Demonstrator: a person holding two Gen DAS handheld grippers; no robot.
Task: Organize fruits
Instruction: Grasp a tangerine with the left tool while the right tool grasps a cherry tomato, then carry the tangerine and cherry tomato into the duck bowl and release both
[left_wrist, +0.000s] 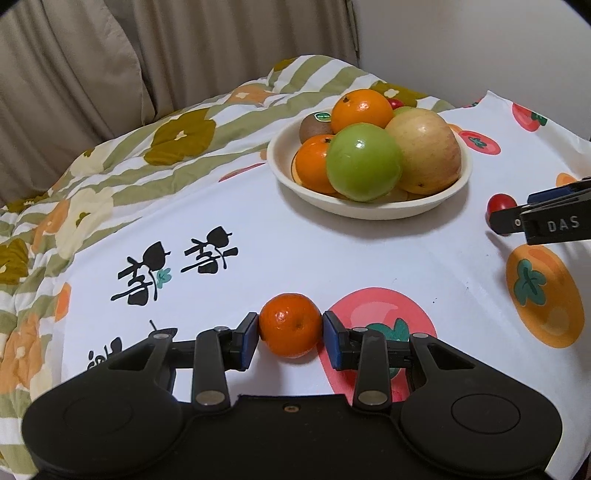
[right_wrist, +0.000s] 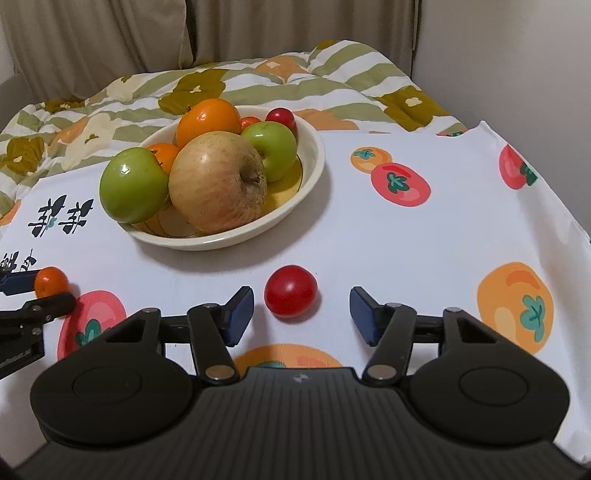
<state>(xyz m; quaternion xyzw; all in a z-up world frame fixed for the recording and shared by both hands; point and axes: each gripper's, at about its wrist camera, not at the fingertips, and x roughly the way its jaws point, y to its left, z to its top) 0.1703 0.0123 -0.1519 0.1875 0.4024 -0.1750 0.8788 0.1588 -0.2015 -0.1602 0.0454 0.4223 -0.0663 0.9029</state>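
The left gripper is seen closed onto a small mandarin, with both blue pads pressed against the fruit's sides; the mandarin rests on the white printed tablecloth, near the front edge and well apart from the bowl. The right gripper is spread wide, and a red cherry tomato lies on the cloth between its fingertips, nearer the left pad, touched by neither. The cream bowl is placed further back on the cloth and is filled with a large yellowish apple, two green apples, two oranges, and a second small red fruit at the far rim. A kiwi with a sticker is visible in the bowl from the left wrist view. A floral quilt is bunched behind the cloth.
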